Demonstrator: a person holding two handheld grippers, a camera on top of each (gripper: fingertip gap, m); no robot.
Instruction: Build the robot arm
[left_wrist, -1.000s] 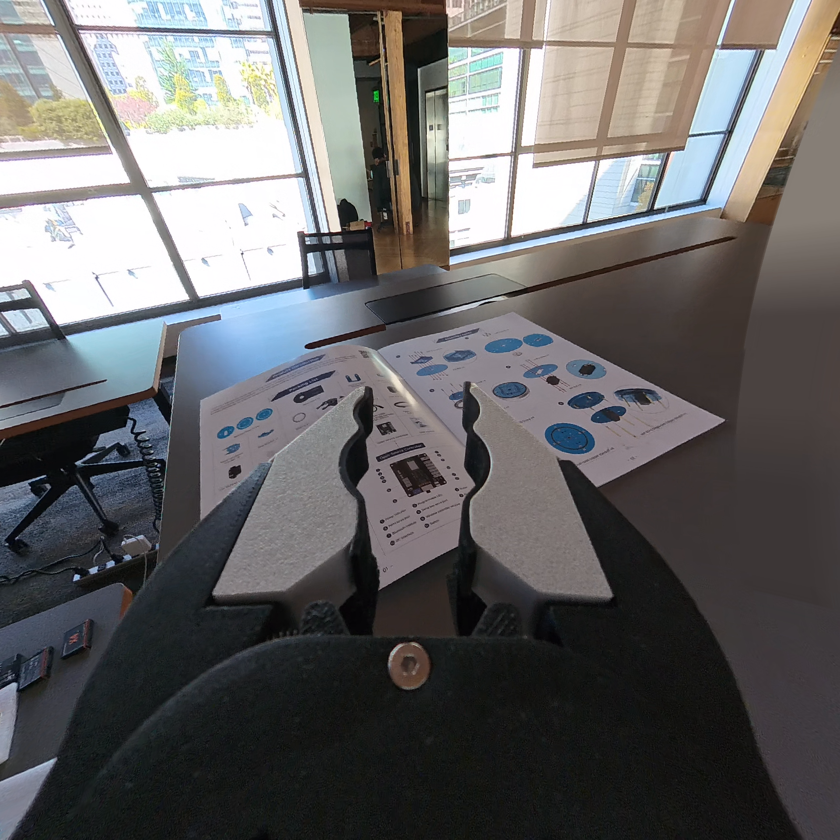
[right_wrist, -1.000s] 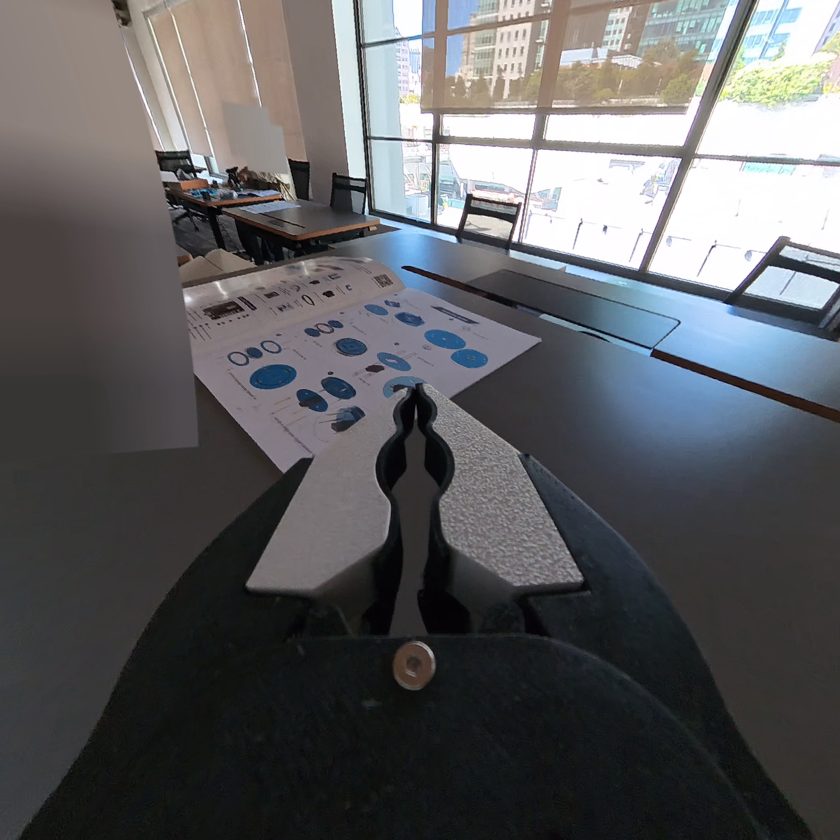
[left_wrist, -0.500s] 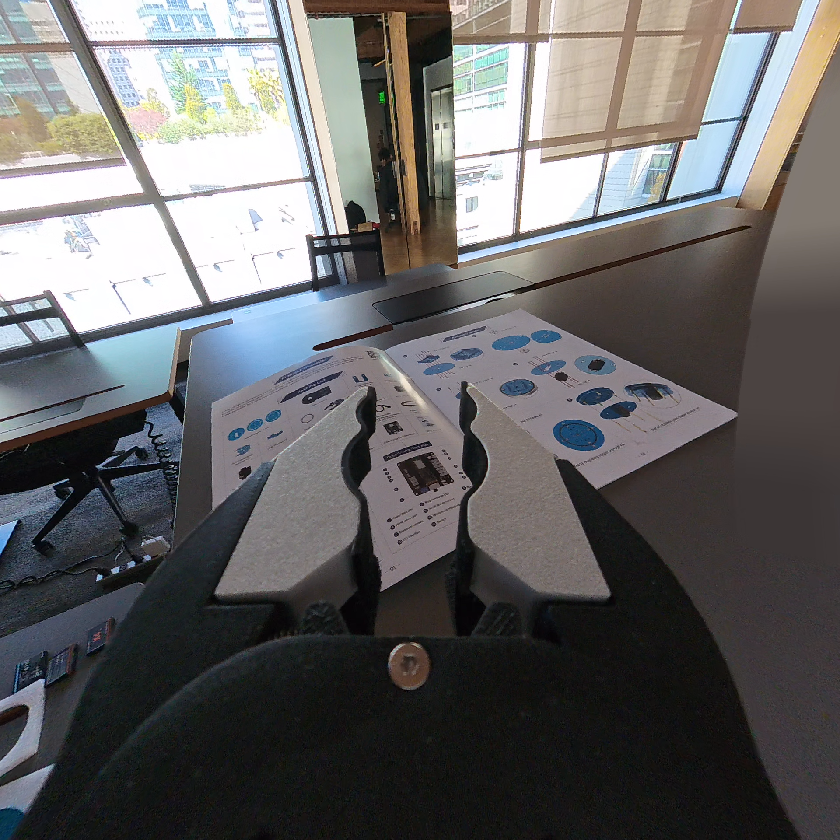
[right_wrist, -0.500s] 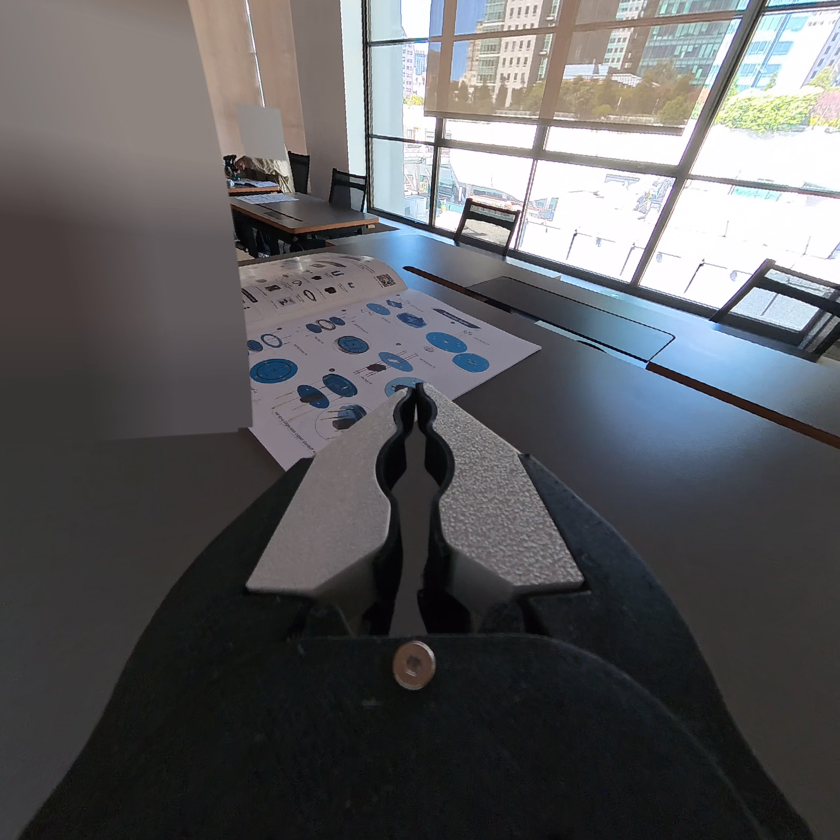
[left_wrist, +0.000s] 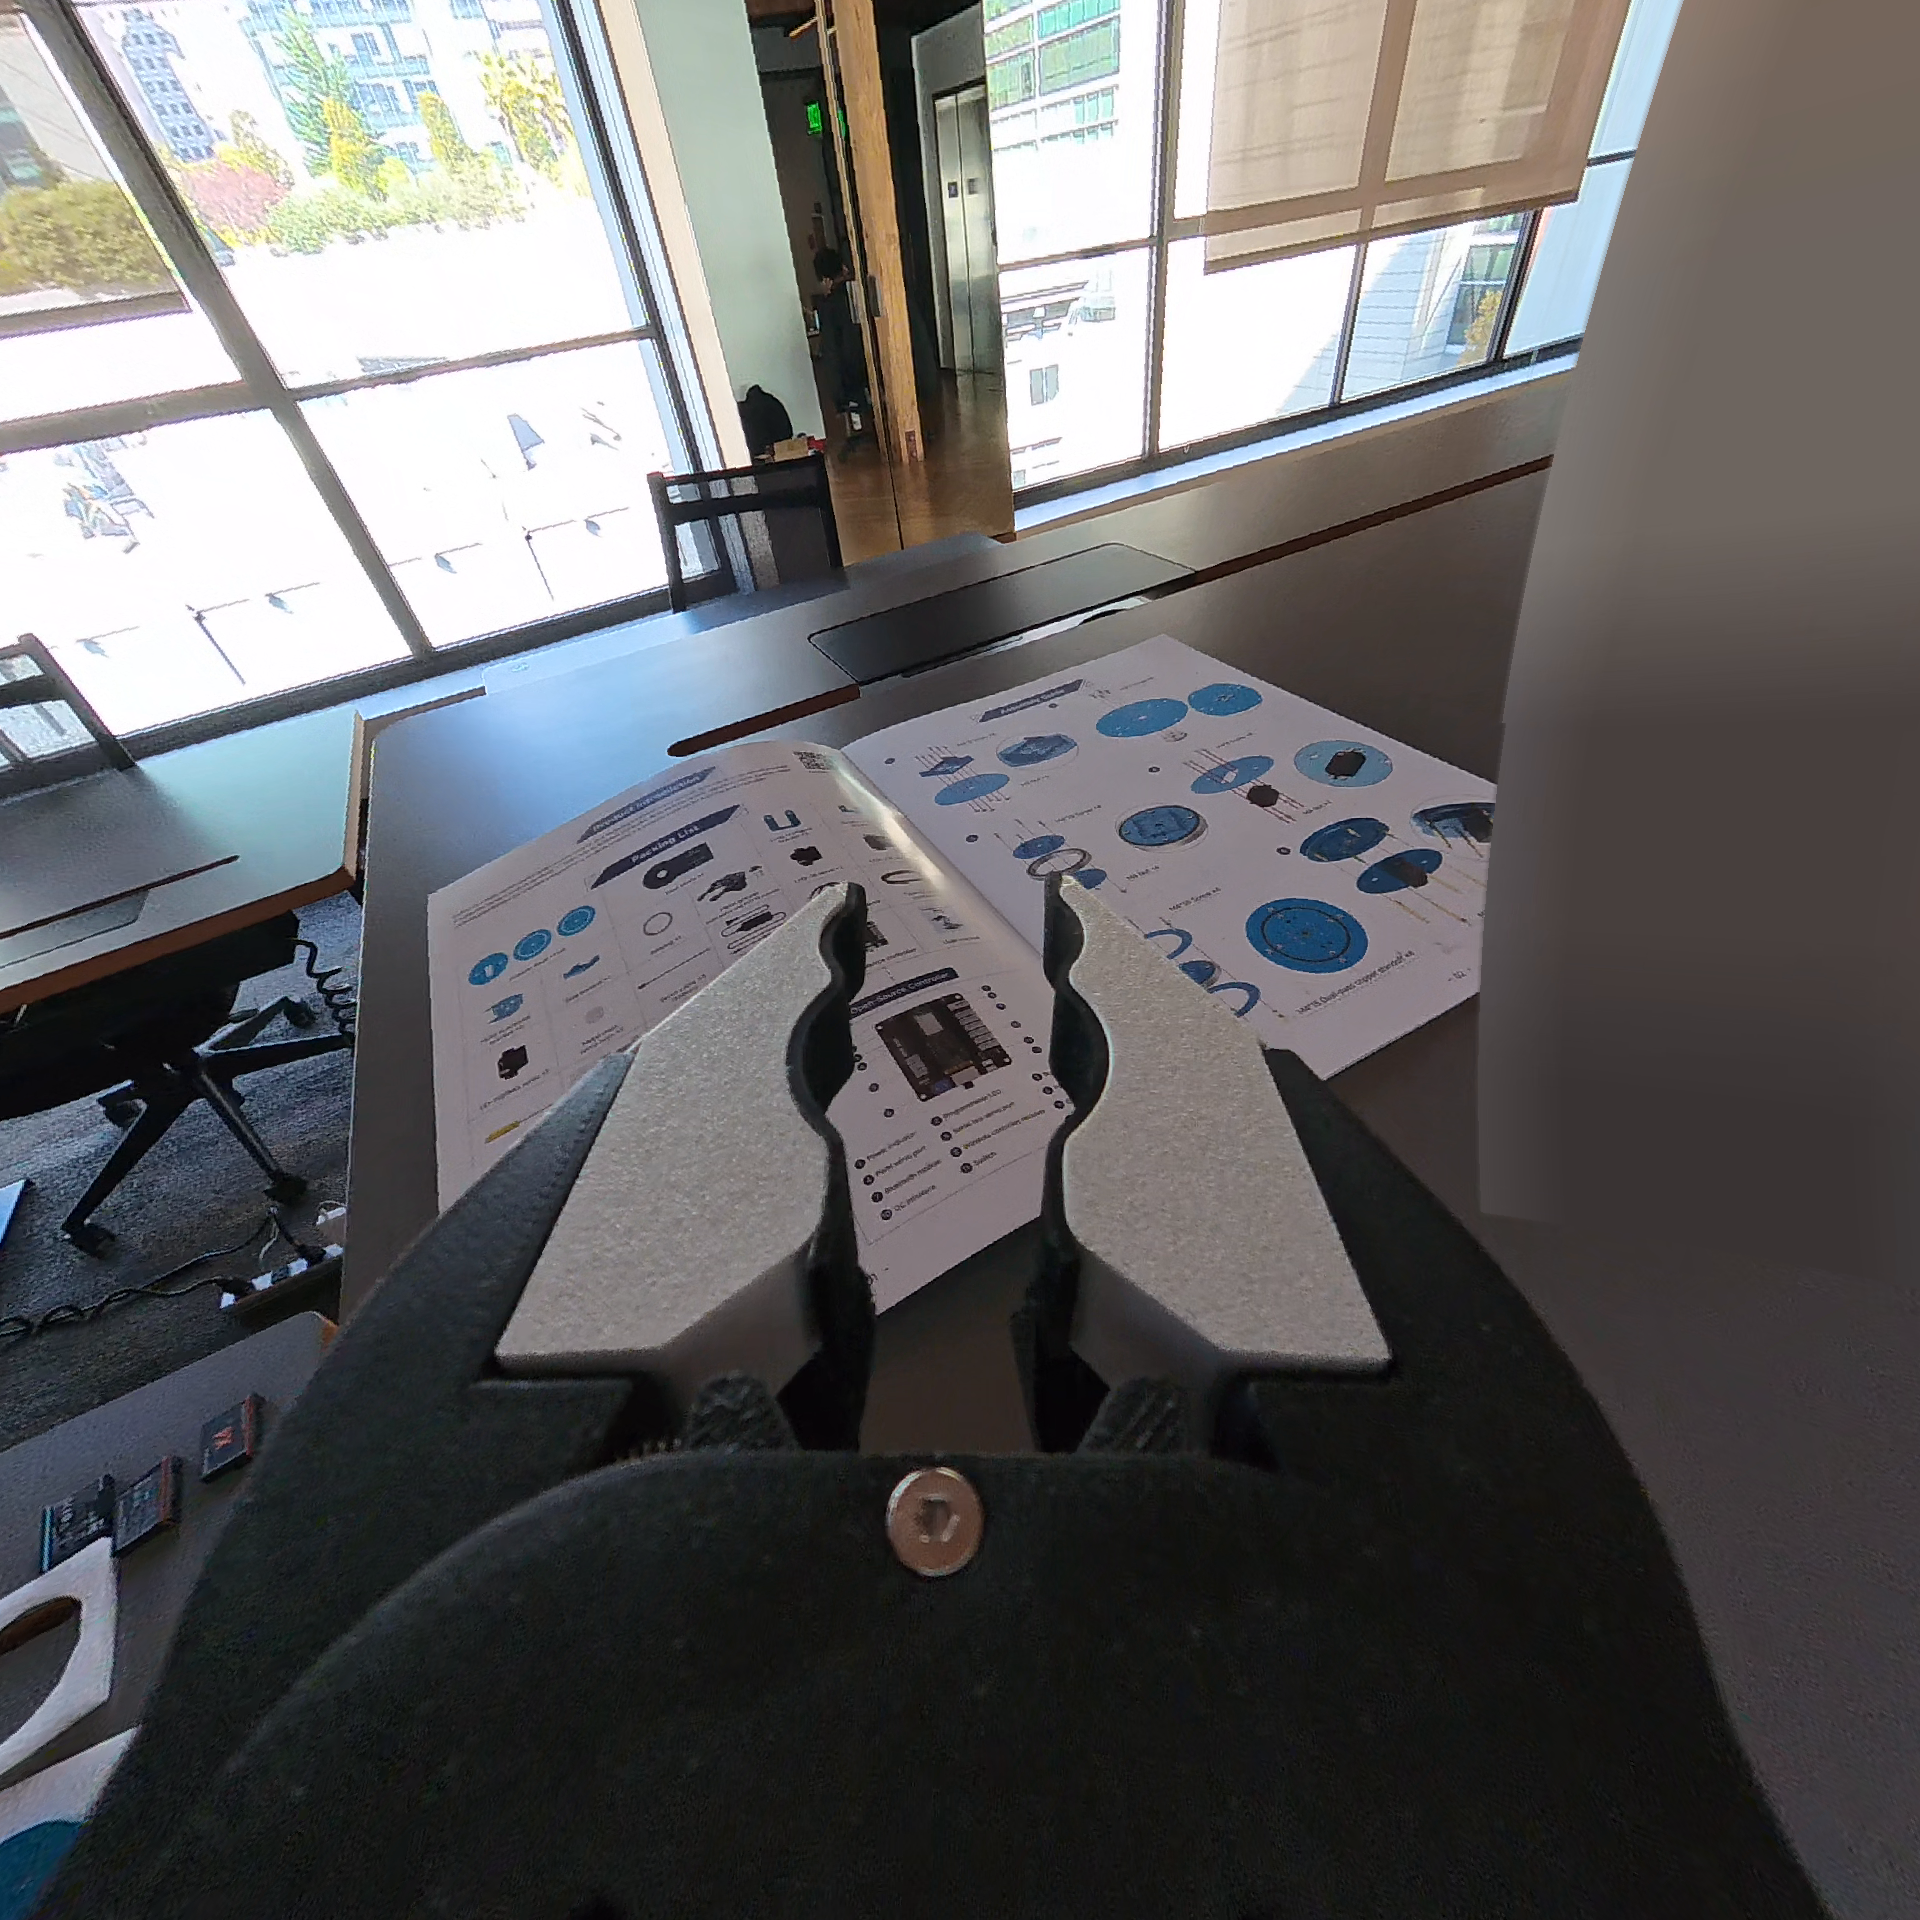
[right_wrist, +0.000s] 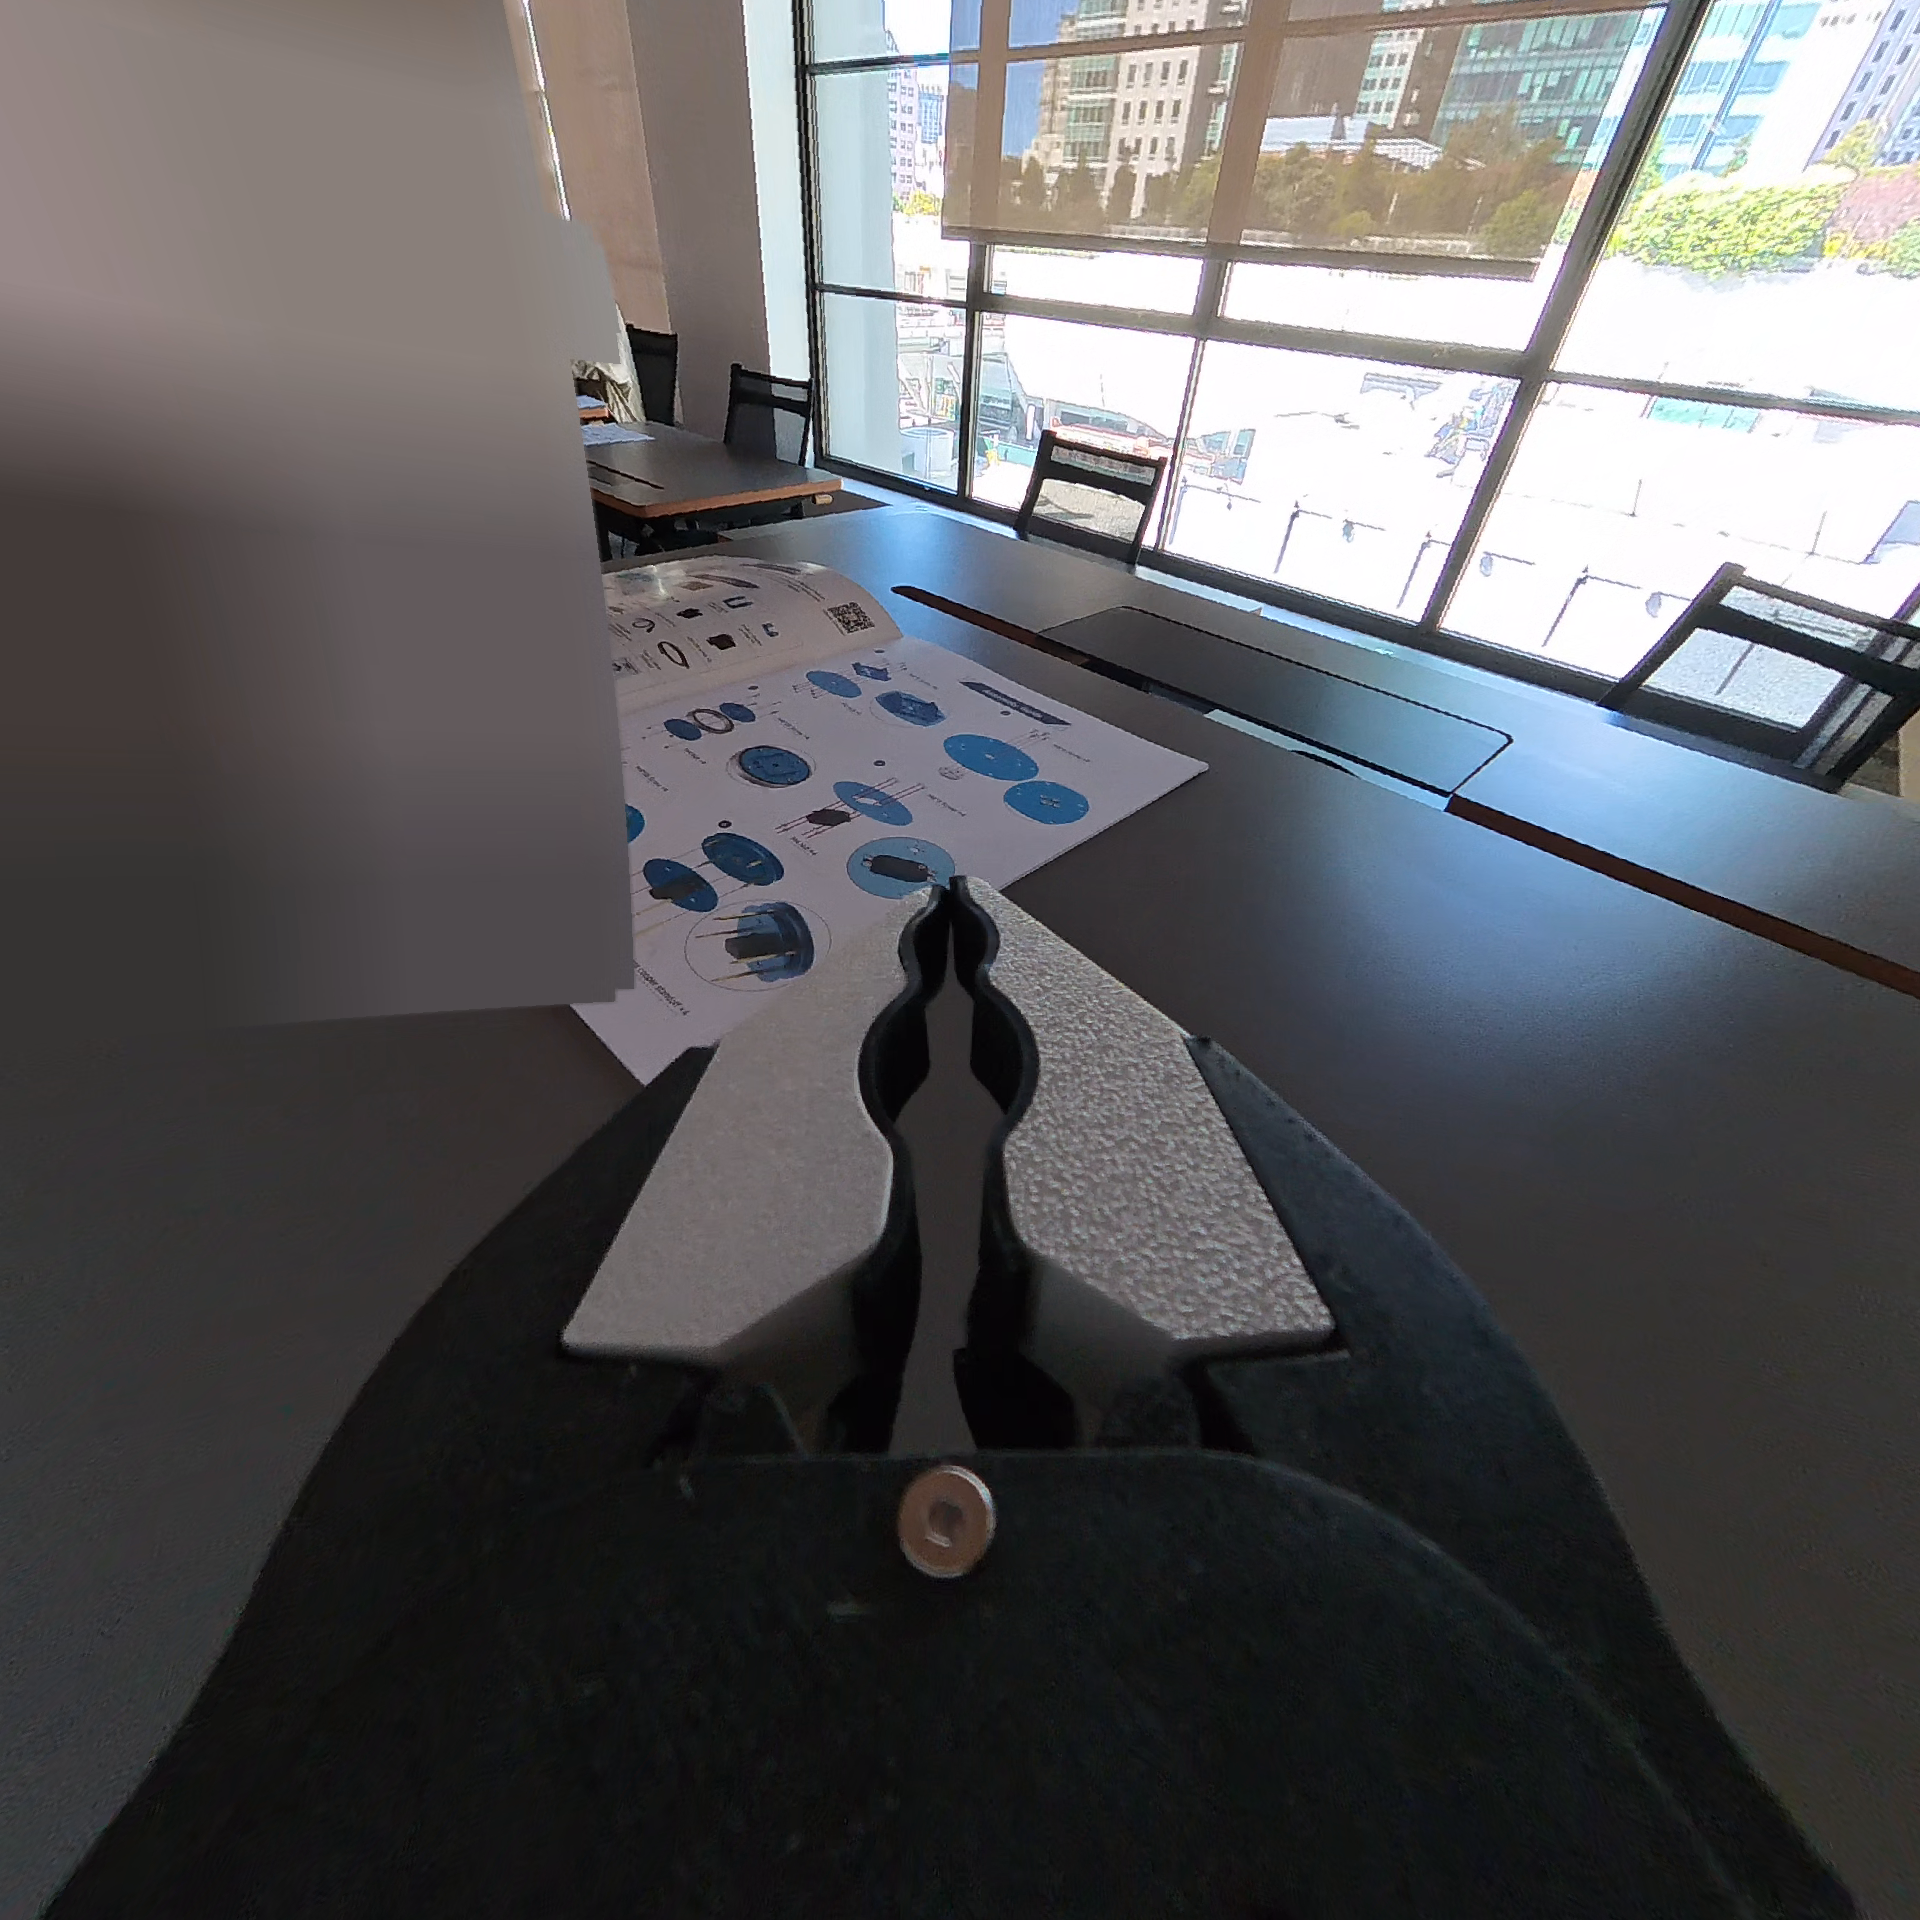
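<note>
The open white booklet with blue diagrams (left_wrist: 1039, 883) lies flat on the dark counter (right_wrist: 1455, 1039), untouched. The left gripper (left_wrist: 951, 899) hovers over its near-left page, jaws parted and empty. The right gripper (right_wrist: 954, 894), jaws closed on nothing, sits off its near-right corner.

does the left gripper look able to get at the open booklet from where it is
Probably yes: the left gripper is open, the open booklet lies flat on the dark table just ahead, and nothing stands between them.

Glossy paper booklet (left_wrist: 935, 935) on a matt dark table (right_wrist: 1351, 1039), probably laminate; grainy grey fingers (left_wrist: 707, 1143)
</note>
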